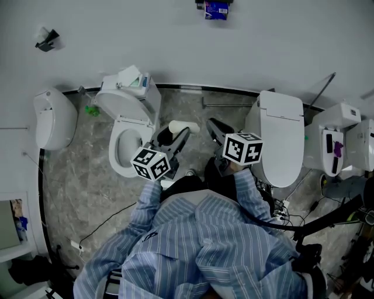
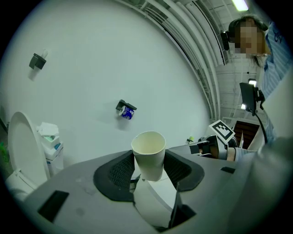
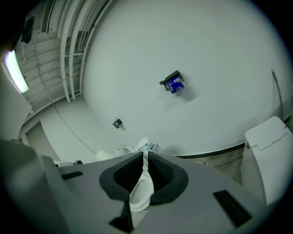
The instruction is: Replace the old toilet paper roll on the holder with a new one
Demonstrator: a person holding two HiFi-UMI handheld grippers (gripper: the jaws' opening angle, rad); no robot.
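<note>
My left gripper [image 1: 178, 135] [image 2: 149, 168] is shut on a pale paper tube [image 2: 148, 153] [image 1: 182, 127] with a hollow middle. The tube stands up between the dark pads, and a white sheet hangs below it. My right gripper [image 1: 215, 129] [image 3: 145, 161] is shut with nothing between its pads; it shows in the left gripper view as the marker-cube gripper [image 2: 219, 139]. A dark wall holder with a blue roll [image 1: 217, 8] [image 2: 125, 110] [image 3: 173, 83] hangs on the white wall ahead, well beyond both grippers.
An open toilet [image 1: 124, 143] [image 3: 137, 201] stands below the left gripper, with a tissue pack on its tank [image 1: 131, 79]. A closed toilet [image 1: 281, 140] stands at the right. A second small wall bracket [image 1: 47, 40] [image 2: 37, 61] is up on the left. Cables lie on the grey floor [image 1: 87, 193].
</note>
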